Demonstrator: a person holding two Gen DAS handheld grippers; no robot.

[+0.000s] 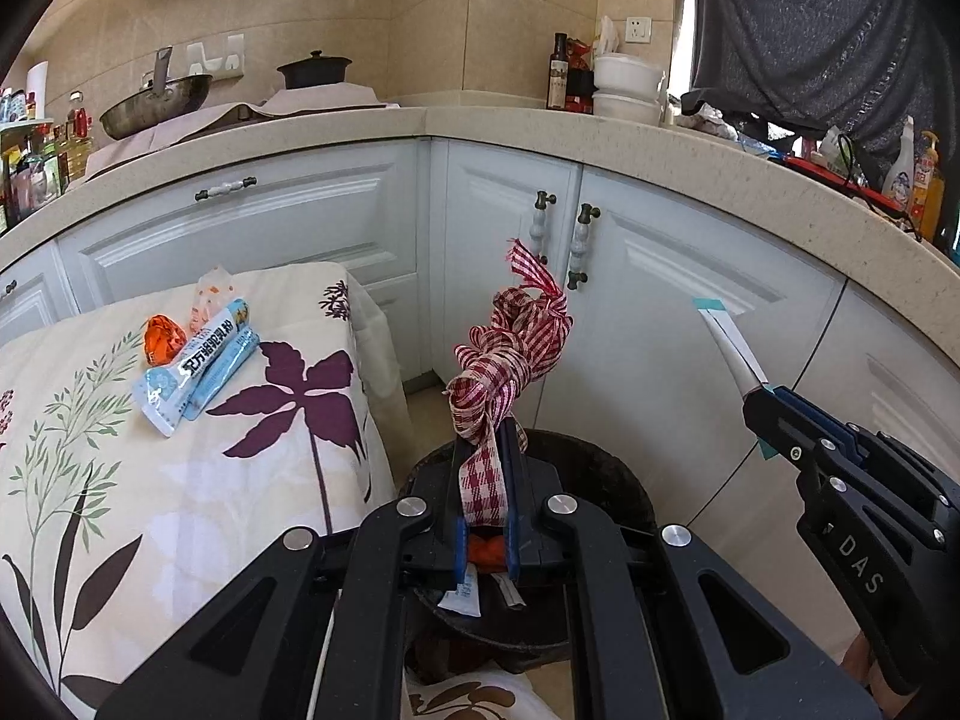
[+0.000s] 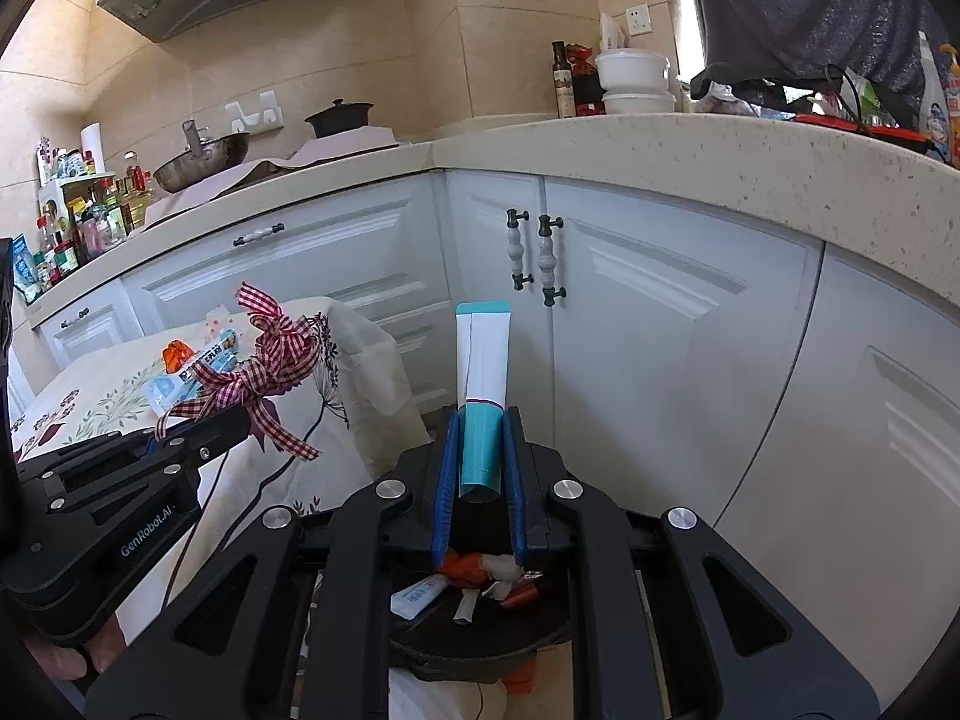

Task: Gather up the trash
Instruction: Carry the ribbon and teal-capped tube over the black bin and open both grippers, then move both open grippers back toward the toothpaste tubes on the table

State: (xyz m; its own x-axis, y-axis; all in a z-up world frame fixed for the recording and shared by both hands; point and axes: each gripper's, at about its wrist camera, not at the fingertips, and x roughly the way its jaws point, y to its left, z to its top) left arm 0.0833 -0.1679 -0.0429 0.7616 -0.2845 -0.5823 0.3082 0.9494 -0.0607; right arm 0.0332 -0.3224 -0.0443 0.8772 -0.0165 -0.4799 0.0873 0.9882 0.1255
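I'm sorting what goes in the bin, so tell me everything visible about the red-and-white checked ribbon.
The red-and-white checked fabric ribbon is a woven gingham strip bunched into loose loops and knots, with frayed ends sticking up. The left tool is shut on one flat tail, holding the bundle upright above the dark round bin, beside the floral-clothed table. Nothing else touches it.

Both your tongs clamped, pointing forward and slightly down.
Left tongs pinch a checked ribbon; right tongs pinch a teal-and-white tube. They sit side by side, apart, your fingers under the left handle.
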